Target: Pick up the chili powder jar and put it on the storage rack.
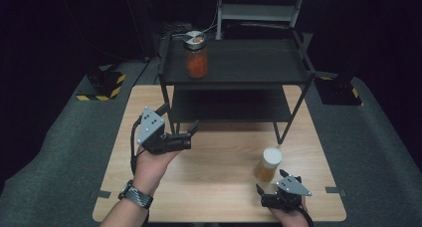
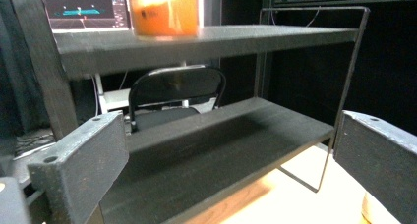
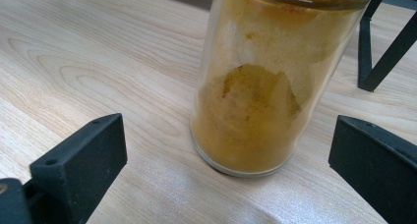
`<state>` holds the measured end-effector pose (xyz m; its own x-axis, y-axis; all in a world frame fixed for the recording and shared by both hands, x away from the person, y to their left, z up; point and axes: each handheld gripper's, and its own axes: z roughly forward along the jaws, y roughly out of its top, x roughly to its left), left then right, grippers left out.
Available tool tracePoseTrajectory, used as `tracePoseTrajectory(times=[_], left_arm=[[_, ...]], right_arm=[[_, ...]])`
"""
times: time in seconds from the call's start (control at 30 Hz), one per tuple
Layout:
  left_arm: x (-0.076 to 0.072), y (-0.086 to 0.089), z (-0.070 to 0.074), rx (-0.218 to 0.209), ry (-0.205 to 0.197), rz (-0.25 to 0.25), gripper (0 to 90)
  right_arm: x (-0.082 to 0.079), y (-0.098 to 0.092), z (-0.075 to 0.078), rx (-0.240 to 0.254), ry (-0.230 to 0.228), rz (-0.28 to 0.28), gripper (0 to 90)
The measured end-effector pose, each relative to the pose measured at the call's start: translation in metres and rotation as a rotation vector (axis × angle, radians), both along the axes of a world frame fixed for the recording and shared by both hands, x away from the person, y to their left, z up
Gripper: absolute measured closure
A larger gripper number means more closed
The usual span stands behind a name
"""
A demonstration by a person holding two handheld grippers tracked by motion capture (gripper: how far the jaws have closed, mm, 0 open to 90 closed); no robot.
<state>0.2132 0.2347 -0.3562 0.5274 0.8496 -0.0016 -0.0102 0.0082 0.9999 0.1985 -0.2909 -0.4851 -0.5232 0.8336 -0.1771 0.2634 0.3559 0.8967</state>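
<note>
Two jars: a yellow-powder jar (image 1: 268, 164) on the table (image 1: 214, 182), an orange jar (image 1: 196, 54) atop the shelf (image 1: 249, 62). Both the left gripper (image 1: 191, 130) and right gripper (image 1: 260, 194) gape wide, grasping nothing.

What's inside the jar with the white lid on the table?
The jar holds yellow-orange powder that clings to the glass, piled thicker at the bottom. Its white lid covers the top, so the powder's surface is hidden. The right gripper waits open beside it.

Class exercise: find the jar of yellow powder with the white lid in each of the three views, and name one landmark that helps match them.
High view: the yellow jar stands on the table, lower right, just ahead of the right claw.
Left gripper view: not identifiable.
Right gripper view: centre, between the open jaws.
Shared landmark: the black shelf, whose foot stands beside the jar.
</note>
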Motion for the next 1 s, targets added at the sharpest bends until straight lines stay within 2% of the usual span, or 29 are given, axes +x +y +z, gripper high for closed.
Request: tracePoseTrajectory(times=[0.13, 0.5, 0.53, 0.57, 0.63, 0.7, 0.83, 0.87, 1.0], left_arm=[[-0.003, 0.000, -0.008, 0.004, 0.005, -0.002, 0.3], [-0.016, 0.002, -0.046, 0.027, 0.036, -0.018, 0.4], [-0.016, 0.002, -0.046, 0.027, 0.036, -0.018, 0.3], [-0.018, 0.003, -0.053, 0.031, 0.049, -0.019, 0.4], [-0.018, 0.004, -0.058, 0.029, 0.058, -0.020, 0.4], [-0.019, 0.007, -0.069, 0.034, 0.087, -0.023, 0.4], [-0.021, 0.010, -0.080, 0.053, 0.103, -0.018, 0.4], [-0.022, 0.011, -0.087, 0.064, 0.115, -0.016, 0.4], [-0.023, 0.016, -0.102, 0.065, 0.143, -0.021, 0.4]], right_arm=[[0.000, 0.000, 0.000, 0.001, -0.001, 0.001, 0.3], [0.000, -0.001, 0.000, 0.003, -0.002, 0.002, 0.3], [0.000, -0.001, 0.000, 0.003, -0.002, 0.002, 0.3], [0.000, 0.000, 0.000, 0.000, -0.001, 0.002, 0.3], [0.000, 0.000, 0.000, -0.001, -0.002, 0.002, 0.3], [0.000, 0.000, 0.000, -0.001, -0.003, 0.001, 0.3], [-0.001, 0.001, 0.000, -0.003, -0.003, -0.002, 0.3], [-0.001, 0.001, 0.000, -0.004, -0.004, -0.003, 0.3], [-0.001, 0.001, 0.000, -0.004, -0.004, -0.005, 0.3]])
